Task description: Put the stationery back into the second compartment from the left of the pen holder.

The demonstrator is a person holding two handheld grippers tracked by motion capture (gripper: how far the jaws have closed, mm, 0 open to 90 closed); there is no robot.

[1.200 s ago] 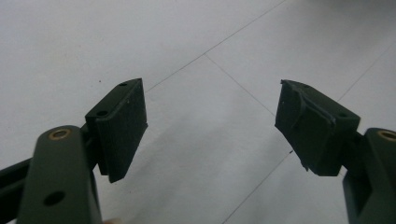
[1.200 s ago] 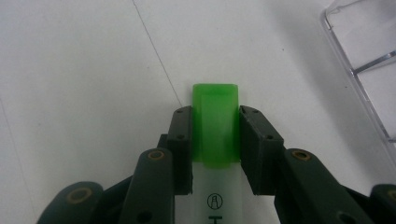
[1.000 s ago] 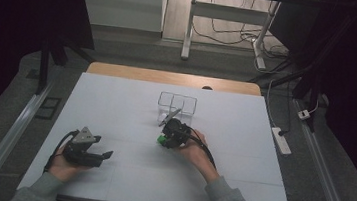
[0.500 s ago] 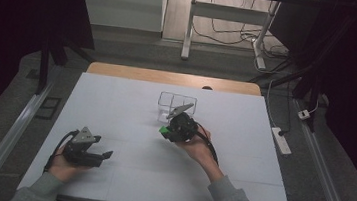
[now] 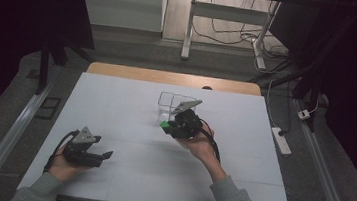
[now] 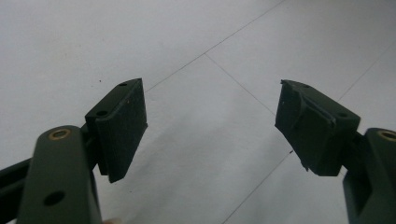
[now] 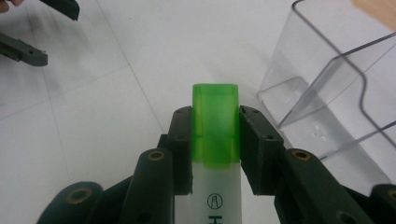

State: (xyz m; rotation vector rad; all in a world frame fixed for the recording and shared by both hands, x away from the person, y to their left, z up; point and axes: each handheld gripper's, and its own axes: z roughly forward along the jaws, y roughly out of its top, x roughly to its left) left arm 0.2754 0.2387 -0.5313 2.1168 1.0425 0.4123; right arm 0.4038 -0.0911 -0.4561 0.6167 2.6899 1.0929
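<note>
Highlighter [image 7: 215, 123], clamped in right gripper [image 7: 215, 140] jaws, now higher, nearer clear bin [image 7: 336, 93]; left gripper [image 6: 210, 126] jaws wide.

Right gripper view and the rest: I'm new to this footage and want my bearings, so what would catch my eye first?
The green-capped highlighter stands out first, clamped between the fingers of the right gripper above the white table. Just beyond it sits a clear plastic box, empty as far as can be seen. Nearer the table's front left, the left gripper rests wide open with nothing between its fingers.
</note>
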